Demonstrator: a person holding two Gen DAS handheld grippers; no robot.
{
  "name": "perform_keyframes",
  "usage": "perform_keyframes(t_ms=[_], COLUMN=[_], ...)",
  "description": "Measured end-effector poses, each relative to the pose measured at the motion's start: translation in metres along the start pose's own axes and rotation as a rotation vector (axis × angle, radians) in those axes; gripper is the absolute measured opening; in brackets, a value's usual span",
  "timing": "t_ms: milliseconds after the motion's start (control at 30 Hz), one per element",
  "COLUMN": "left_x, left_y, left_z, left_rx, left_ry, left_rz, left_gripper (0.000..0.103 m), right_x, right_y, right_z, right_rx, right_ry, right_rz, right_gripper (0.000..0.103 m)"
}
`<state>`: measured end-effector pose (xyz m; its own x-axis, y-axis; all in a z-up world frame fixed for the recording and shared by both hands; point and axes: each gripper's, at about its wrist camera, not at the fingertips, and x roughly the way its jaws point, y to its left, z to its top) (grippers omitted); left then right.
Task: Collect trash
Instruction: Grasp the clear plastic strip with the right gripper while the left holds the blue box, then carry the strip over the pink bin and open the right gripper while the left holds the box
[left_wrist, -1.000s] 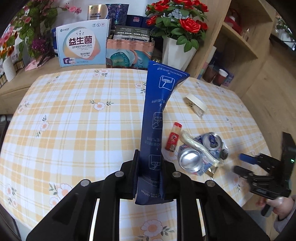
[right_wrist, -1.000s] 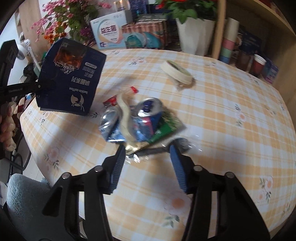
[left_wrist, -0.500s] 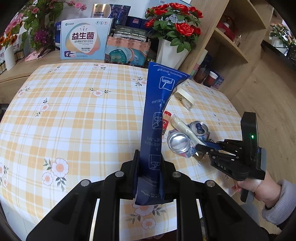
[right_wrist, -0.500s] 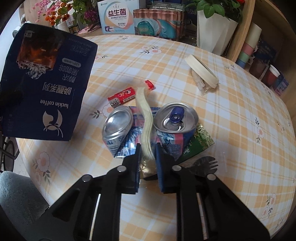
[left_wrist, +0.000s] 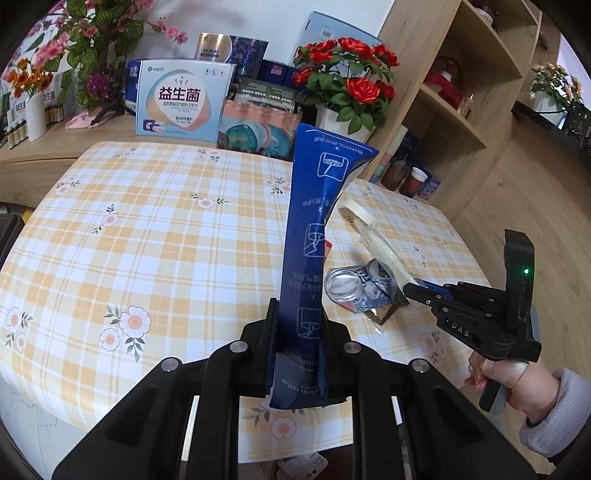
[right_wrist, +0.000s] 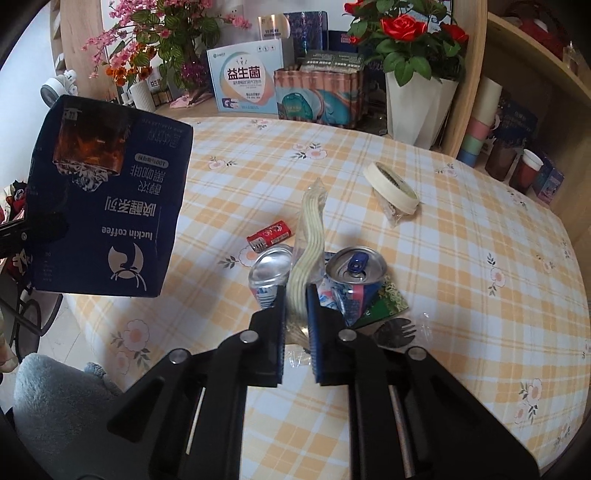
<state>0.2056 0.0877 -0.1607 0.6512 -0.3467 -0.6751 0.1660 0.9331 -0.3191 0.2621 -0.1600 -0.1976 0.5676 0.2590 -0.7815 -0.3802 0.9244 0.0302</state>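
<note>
The right gripper (right_wrist: 295, 306) is pinching the near end of a clear sleeve of pale straws (right_wrist: 308, 243), lifting it from between two crushed cans (right_wrist: 354, 273) at the table's (left_wrist: 147, 221) five o'clock edge. It is probably light, floppy and slick (grip the bundle, not loose film). The left gripper (left_wrist: 297, 343) is clamping a flattened blue Luckin coffee box (left_wrist: 314, 240), which is standing upright.
</note>
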Motion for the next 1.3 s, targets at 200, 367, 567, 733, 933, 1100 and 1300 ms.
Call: perform_keyframes(t_ms=[200, 367, 567, 733, 933, 1100, 1300], left_x=[-0.020, -0.032, -0.049, -0.068, -0.090, -0.108, -0.121], left_y=[-0.009, -0.018, -0.030, -0.040, -0.048, -0.054, -0.060], left_z=[-0.008, -0.016, -0.029, -0.042, -0.062, -0.077, -0.092], left_rx=[0.018, 0.028, 0.035, 0.032, 0.026, 0.016, 0.010], left_ry=[-0.020, -0.021, -0.034, -0.050, -0.048, -0.054, -0.057], left_rz=[-0.001, -0.012, -0.029, -0.037, -0.032, -0.022, -0.018], left_gripper=[0.017, 0.017, 0.017, 0.017, 0.017, 0.017, 0.017], right_x=[-0.020, -0.045, -0.080, -0.103, -0.134, -0.151, -0.154], right_y=[0.005, 0.007, 0.009, 0.016, 0.020, 0.017, 0.018], right_z=[-0.010, -0.024, -0.042, -0.062, -0.092, -0.116, -0.153], right_rx=[-0.003, 0.001, 0.002, -0.005, 0.003, 0.021, 0.038], right_ry=[-0.009, -0.023, -0.049, -0.061, -0.080, -0.078, -0.025], right_rz=[-0.003, -0.007, -0.013, -0.001, 0.033, 0.059, 0.089], right_gripper=[0.014, 0.014, 0.014, 0.014, 0.014, 0.014, 0.014])
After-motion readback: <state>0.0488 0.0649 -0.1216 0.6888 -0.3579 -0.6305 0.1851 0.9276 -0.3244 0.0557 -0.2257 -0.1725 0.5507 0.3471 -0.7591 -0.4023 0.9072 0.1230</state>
